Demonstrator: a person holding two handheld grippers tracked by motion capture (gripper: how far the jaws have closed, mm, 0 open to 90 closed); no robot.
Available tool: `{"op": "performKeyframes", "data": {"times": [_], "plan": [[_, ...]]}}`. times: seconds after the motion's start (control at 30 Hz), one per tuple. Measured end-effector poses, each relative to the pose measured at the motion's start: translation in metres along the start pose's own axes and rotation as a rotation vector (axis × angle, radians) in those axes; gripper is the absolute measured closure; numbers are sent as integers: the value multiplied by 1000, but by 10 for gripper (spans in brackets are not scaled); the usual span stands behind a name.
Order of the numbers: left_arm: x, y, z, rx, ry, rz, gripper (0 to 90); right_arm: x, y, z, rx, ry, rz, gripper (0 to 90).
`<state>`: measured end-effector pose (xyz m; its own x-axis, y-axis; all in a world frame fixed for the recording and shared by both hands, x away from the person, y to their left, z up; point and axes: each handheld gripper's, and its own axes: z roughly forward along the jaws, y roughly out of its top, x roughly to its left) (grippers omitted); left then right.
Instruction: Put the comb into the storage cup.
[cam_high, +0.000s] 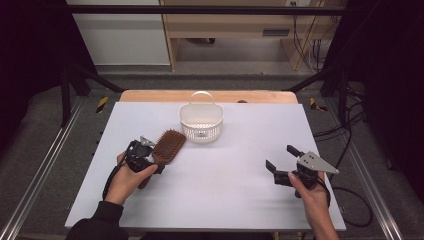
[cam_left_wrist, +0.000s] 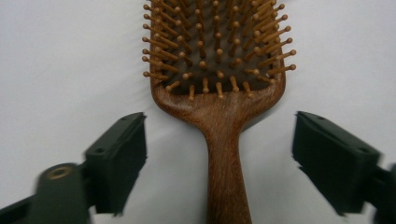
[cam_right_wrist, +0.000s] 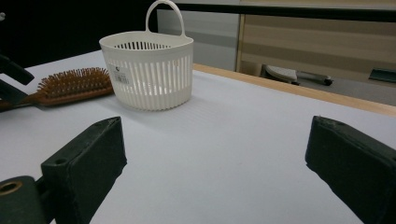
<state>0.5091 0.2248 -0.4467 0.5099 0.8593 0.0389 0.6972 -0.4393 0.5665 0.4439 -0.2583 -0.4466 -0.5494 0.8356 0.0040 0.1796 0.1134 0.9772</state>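
A brown wooden paddle hairbrush (cam_high: 169, 145) lies bristles up on the white table, left of centre, its handle pointing toward the person. My left gripper (cam_high: 154, 156) stands open astride that handle. In the left gripper view the handle (cam_left_wrist: 226, 154) runs up the gap between the two jaws, clear of both pads, and my left gripper (cam_left_wrist: 219, 126) holds nothing. A white slotted basket (cam_high: 201, 131) with a loop handle stands upright just beyond the brush head. My right gripper (cam_high: 279, 156) is open at the table's right and nothing is between its fingers (cam_right_wrist: 217, 128).
The white sheet (cam_high: 225, 190) covers the table, with a wooden strip (cam_high: 210, 96) along its far edge. From the right gripper view the basket (cam_right_wrist: 149, 74) and brush (cam_right_wrist: 70, 84) sit to the far left. Metal frame rails and cables flank the table.
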Motion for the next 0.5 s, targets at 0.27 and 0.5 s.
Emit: {"op": "performKeyframes", "data": {"times": [0.27,0.5], "plan": [[1,-2,4,42,-19,1,491,0,0,0,0,1,1,52],[2,-3,7,59,-24,0,582,0,0,1,3,0,2,52]]}}
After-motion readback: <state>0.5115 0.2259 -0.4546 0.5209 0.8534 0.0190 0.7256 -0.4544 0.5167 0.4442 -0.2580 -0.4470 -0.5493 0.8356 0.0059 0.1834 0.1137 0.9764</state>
